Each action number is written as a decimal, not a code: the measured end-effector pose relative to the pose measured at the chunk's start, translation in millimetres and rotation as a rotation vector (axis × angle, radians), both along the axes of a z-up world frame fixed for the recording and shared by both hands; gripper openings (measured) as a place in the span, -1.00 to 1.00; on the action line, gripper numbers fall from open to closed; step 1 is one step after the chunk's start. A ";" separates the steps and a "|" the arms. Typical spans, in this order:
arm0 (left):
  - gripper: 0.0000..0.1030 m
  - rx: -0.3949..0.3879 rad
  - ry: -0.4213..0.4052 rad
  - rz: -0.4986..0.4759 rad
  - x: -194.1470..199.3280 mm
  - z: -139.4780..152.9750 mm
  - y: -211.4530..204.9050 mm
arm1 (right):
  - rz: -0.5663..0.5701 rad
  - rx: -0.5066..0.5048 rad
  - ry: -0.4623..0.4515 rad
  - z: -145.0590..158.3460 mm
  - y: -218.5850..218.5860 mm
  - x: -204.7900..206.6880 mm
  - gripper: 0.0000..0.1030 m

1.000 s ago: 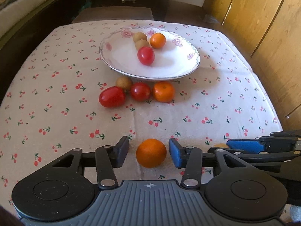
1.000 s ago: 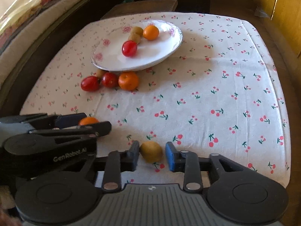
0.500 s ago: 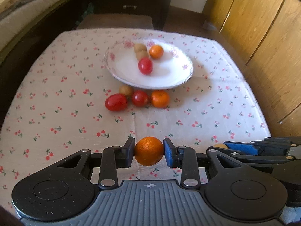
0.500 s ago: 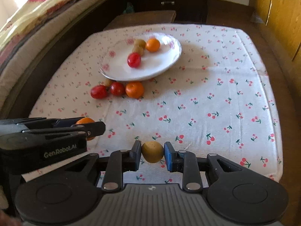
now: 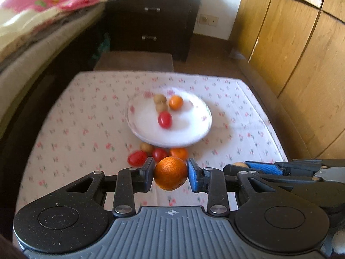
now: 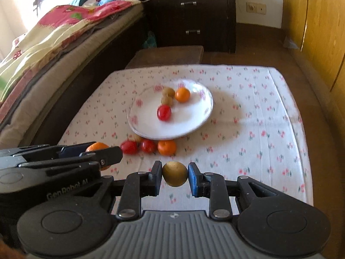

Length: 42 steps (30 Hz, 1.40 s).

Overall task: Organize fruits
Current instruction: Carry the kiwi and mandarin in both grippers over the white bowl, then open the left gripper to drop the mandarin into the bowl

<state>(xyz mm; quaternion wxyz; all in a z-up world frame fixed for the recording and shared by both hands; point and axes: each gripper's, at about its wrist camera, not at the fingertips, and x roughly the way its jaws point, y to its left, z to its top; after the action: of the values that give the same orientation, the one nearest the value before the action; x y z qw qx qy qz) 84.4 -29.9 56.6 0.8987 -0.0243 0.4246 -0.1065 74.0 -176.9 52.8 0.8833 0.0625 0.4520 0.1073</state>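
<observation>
My left gripper [image 5: 170, 175] is shut on an orange [image 5: 170, 173] and holds it above the table's near edge. My right gripper [image 6: 175, 175] is shut on a yellow-brown round fruit [image 6: 174, 173], also lifted. A white floral plate [image 5: 189, 133] at mid-table holds two small brown fruits [image 5: 160, 98], a small orange [image 5: 176, 102] and a red tomato [image 5: 165, 119]. In front of the plate lie a brown fruit [image 5: 146, 147], two red tomatoes [image 5: 137, 158] and an orange [image 5: 179, 152]. The plate [image 6: 194, 123] shows in the right wrist view too.
The table has a white cloth with a cherry print [image 5: 82, 129]. A bed with blankets [image 6: 54, 43] runs along the left. A dark dresser [image 5: 151, 21] stands behind the table, wooden wardrobe doors [image 5: 301, 54] to the right. A brown stool [image 6: 166, 56] sits at the far edge.
Both grippers closed on their fruits, the left on the orange and the right on the yellow-brown fruit, and lifted them up and back from the cloth; the views now look from higher.
</observation>
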 end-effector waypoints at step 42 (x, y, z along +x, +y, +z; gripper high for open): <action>-0.23 -0.055 0.072 0.097 120.8 -55.1 15.9 | 0.021 -0.089 0.059 -58.8 16.3 136.7 -0.44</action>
<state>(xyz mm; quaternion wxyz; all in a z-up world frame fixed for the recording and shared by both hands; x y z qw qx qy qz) 205.2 -14.0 1.5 0.8859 -0.0732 0.4522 -0.0736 210.7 -160.6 -6.1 0.8704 0.0215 0.4827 0.0946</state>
